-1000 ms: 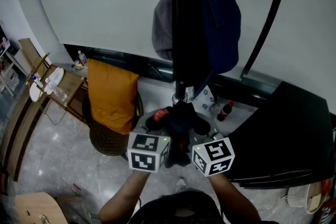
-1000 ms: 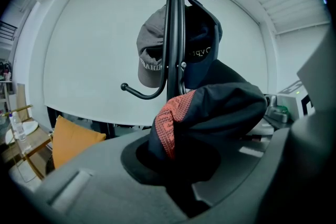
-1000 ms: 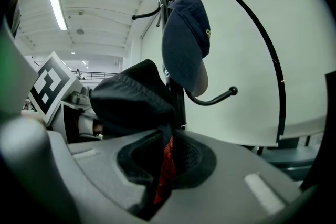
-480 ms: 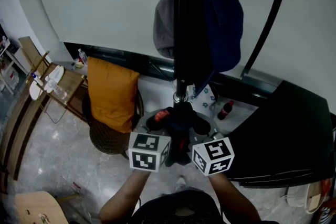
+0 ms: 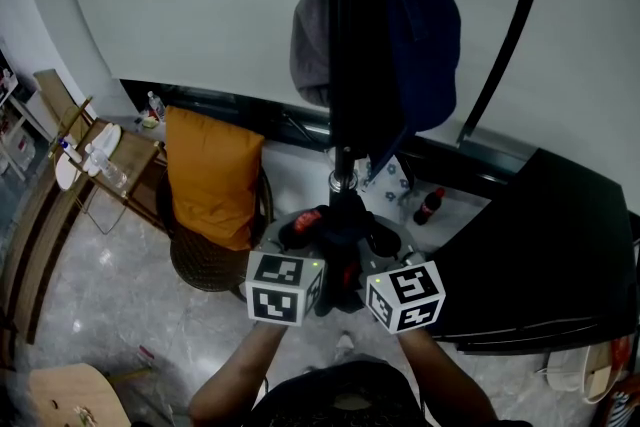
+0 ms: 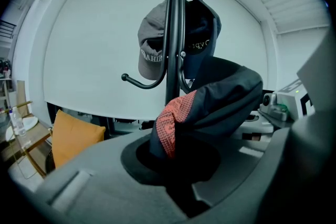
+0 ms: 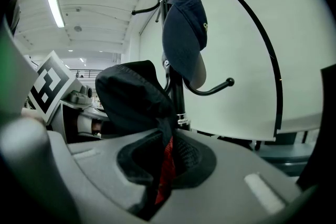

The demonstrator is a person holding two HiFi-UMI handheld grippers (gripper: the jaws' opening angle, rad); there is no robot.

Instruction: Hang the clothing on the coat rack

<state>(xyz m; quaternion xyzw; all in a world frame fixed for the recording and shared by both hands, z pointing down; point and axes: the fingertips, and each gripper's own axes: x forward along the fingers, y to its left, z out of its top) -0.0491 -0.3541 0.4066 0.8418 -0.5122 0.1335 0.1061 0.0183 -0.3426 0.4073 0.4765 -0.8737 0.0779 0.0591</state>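
A black coat rack (image 5: 350, 65) rises in the middle of the head view, with a grey cap (image 5: 310, 45) on its left hook and a navy cap (image 5: 425, 45) on its right. Just in front of its pole, both grippers hold up one dark garment (image 5: 345, 230) with a red mesh lining. My left gripper (image 5: 305, 255) is shut on the garment's left part (image 6: 210, 102), whose red mesh shows at the left gripper's (image 6: 176, 165) jaws. My right gripper (image 5: 385, 260) is shut on the other side (image 7: 131, 97); a red strip hangs through the right gripper's (image 7: 163, 165) jaws.
An orange cushion (image 5: 210, 180) leans in a wicker chair at the left. A black table (image 5: 560, 265) fills the right side. A cola bottle (image 5: 428, 207) stands on the floor behind the pole. A curved black rod (image 5: 510, 45) arcs to the right of the rack.
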